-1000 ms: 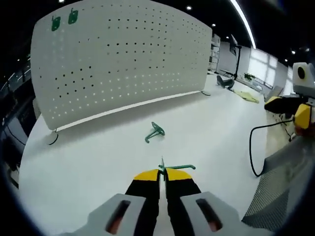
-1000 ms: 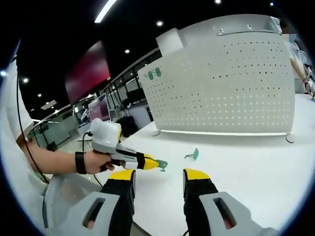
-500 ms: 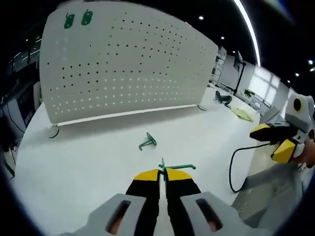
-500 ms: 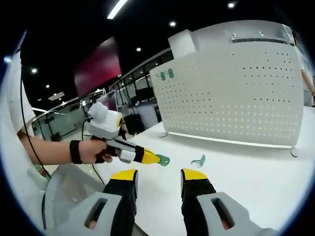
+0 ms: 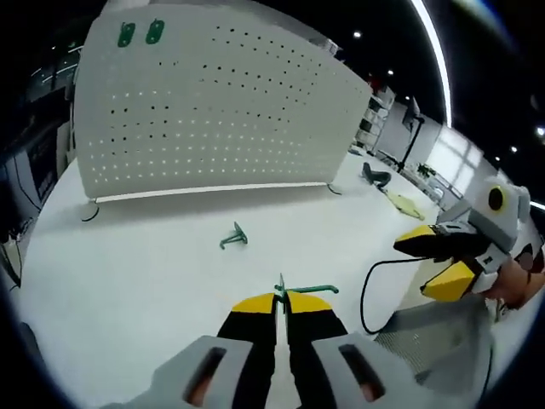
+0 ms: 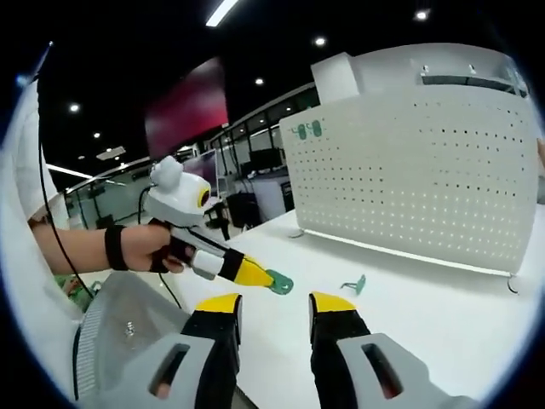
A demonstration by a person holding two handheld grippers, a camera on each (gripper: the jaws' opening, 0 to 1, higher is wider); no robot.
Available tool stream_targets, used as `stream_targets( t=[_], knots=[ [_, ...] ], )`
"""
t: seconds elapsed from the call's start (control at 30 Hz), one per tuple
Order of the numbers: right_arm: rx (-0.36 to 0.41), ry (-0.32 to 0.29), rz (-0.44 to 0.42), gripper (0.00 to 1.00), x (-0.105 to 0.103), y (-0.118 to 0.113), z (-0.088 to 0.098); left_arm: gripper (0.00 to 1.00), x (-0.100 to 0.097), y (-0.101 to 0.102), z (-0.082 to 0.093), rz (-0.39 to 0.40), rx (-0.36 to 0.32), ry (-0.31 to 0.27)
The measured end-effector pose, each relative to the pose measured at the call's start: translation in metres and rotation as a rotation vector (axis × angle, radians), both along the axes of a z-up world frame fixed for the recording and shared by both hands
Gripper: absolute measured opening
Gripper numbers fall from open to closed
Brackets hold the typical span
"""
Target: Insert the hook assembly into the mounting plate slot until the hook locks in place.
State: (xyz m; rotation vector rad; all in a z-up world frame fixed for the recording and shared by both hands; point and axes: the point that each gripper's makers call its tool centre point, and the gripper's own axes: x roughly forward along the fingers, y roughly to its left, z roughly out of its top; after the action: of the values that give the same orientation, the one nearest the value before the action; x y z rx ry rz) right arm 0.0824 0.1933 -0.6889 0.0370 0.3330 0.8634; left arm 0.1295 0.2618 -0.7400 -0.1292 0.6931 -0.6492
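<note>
Left gripper view shows the left gripper (image 5: 282, 300) still clamped on a green metal hook (image 5: 305, 290), now farther from the white perforated pegboard (image 5: 213, 102), while the right gripper (image 6: 271, 300) hangs open, empty.

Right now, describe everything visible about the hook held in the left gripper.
The held hook is a small green piece, plastic by its look, with a thin arm running sideways past the left gripper. The yellow-tipped jaws are shut on it, holding it above the white table. In the right gripper view it shows a flat rounded end.
</note>
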Motion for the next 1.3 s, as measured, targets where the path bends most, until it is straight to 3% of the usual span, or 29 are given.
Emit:
stream_targets(
  t=[0.27,0.33,0.47,0.63,0.9,1.1,1.2,1.3],
  knots=[
    [-0.040,-0.018,0.043,0.26,-0.007,0.014,-0.003,0.03,-0.019,-0.004,0.010,0.010,-0.072,0.009],
    [-0.079,-0.026,0.061,0.24,-0.008,0.017,-0.007,0.03,-0.023,-0.005,0.012,0.008,-0.089,0.013],
    [-0.076,-0.012,0.066,0.22,-0.010,0.023,-0.008,0.03,-0.031,-0.005,0.015,-0.002,-0.107,0.026],
    [-0.136,-0.021,0.106,0.18,-0.015,0.032,-0.013,0.03,-0.040,-0.004,0.020,-0.007,-0.144,0.049],
    [-0.180,-0.052,0.145,0.12,-0.016,0.046,-0.012,0.03,-0.050,0.000,0.022,-0.032,-0.152,0.059],
    [-0.324,-0.108,0.233,0.06,-0.018,0.058,-0.020,0.03,-0.051,0.009,0.020,-0.023,-0.160,0.082],
    [-0.370,-0.147,0.263,0.05,-0.018,0.065,-0.021,0.03,-0.052,0.013,0.018,-0.018,-0.156,0.099],
    [-0.388,-0.145,0.274,0.05,-0.017,0.072,-0.023,0.03,-0.052,0.017,0.016,-0.018,-0.151,0.116]
  ],
)
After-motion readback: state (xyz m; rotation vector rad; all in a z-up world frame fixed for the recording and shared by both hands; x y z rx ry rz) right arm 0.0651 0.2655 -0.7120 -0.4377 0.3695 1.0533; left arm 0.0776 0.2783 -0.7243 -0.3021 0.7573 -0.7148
